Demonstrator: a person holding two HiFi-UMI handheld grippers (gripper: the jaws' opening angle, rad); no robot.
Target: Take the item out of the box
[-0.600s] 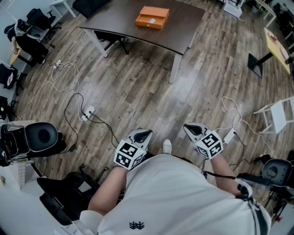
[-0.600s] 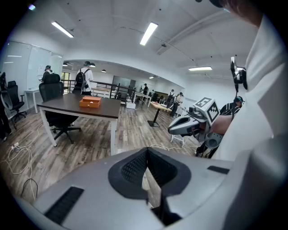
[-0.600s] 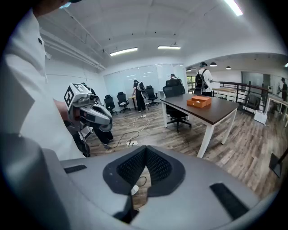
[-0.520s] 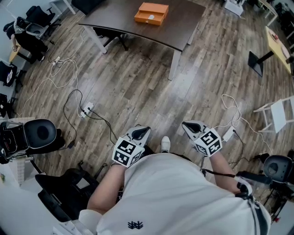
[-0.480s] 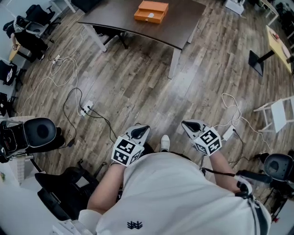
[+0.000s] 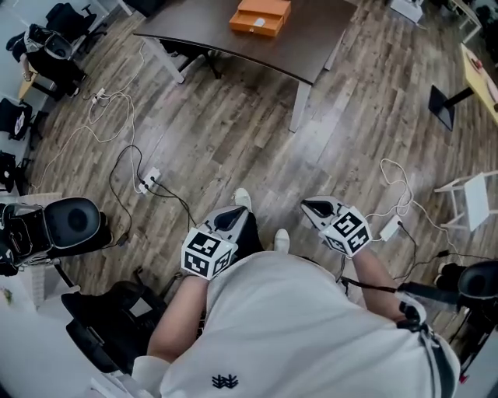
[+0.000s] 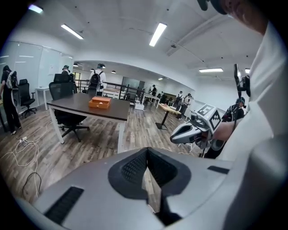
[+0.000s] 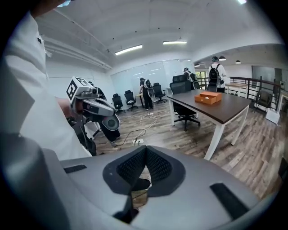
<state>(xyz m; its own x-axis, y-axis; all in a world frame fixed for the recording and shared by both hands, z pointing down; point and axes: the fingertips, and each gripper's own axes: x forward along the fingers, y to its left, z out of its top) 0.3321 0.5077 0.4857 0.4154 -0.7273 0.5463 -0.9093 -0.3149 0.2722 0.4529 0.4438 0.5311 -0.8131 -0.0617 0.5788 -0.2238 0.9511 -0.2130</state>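
Note:
The orange box (image 6: 261,17) lies closed on a dark brown table (image 6: 311,47) far ahead, at the top edge of the head view. It also shows small in the left gripper view as the box (image 7: 99,103) and in the right gripper view as the box (image 8: 208,97). My left gripper (image 6: 232,215) and right gripper (image 6: 313,207) are held close to the person's body over the wooden floor, well short of the table. Both are shut with nothing between the pads. Each rides in the other's view: the right gripper (image 7: 180,135) and the left gripper (image 8: 108,112).
White cables and a power strip (image 6: 148,180) trail across the floor on the left. Black office chairs (image 6: 70,225) stand at the left, a white chair (image 6: 471,198) at the right. White table legs (image 6: 299,105) stand ahead. People stand far off at the back (image 7: 94,81).
The person has stepped forward: a shoe now shows ahead of the left gripper. Both grippers have shifted slightly up the picture. The box sits closer to the top edge.

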